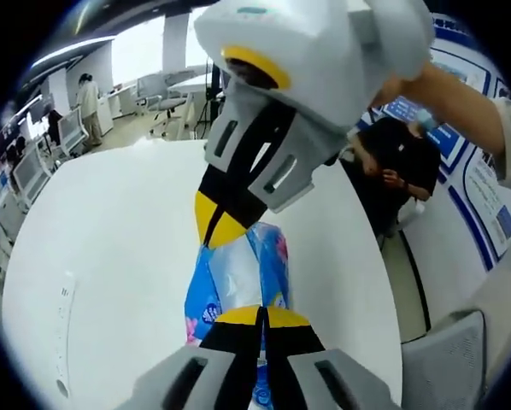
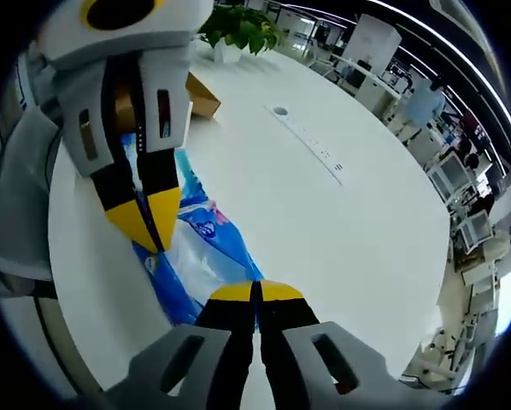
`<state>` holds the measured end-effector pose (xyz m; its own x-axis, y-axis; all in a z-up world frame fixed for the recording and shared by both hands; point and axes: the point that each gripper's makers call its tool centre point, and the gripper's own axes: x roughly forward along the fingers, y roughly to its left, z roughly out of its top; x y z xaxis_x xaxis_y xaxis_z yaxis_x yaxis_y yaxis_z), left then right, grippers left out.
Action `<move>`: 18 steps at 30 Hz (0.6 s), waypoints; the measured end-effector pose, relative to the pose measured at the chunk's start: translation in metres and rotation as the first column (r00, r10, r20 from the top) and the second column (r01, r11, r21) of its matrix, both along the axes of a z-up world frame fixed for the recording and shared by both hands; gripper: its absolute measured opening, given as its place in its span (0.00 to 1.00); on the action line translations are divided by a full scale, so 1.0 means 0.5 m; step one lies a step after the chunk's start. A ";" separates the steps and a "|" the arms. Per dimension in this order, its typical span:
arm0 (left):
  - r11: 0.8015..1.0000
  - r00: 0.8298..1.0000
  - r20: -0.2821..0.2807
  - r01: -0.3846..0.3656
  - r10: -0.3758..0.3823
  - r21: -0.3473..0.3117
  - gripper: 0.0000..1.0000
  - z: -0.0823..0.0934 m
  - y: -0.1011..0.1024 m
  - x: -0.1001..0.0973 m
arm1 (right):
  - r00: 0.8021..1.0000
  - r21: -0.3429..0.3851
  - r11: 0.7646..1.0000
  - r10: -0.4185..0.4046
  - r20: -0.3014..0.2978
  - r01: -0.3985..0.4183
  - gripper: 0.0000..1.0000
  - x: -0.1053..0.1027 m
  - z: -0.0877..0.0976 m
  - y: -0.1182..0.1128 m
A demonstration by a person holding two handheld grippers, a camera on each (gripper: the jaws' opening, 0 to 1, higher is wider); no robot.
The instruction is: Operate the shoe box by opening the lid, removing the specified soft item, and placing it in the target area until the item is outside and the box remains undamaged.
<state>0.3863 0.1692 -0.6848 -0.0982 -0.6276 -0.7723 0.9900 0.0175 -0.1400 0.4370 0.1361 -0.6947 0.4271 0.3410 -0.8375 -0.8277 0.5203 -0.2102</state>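
Soft blue pack [image 1: 238, 282] out of the shoe box [image 2: 200, 98] at upper left, clamped at both ends by left gripper [image 1: 262, 318] and right gripper [image 2: 255, 292]; placing on table [image 2: 341, 231] left.

The brown cardboard shoe box [image 2: 202, 101] is mostly hidden behind the left gripper [image 2: 149, 235]. The print on the blue plastic tissue pack [image 1: 238, 286] is too blurred to read, and its near end is covered.

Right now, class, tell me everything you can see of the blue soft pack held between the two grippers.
The pack is soft, crinkled plastic, blue and white with pink marks and printing. It is stretched lengthwise over the white table, pinched at one end by the left gripper and at the other by the right gripper, both shut on it.
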 end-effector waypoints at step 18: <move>1.000 0.998 -0.053 0.018 -0.017 0.014 0.00 -0.067 -0.020 -0.016 | 0.999 -0.046 0.999 0.023 -0.039 -0.025 0.00 -0.008 -0.056 -0.014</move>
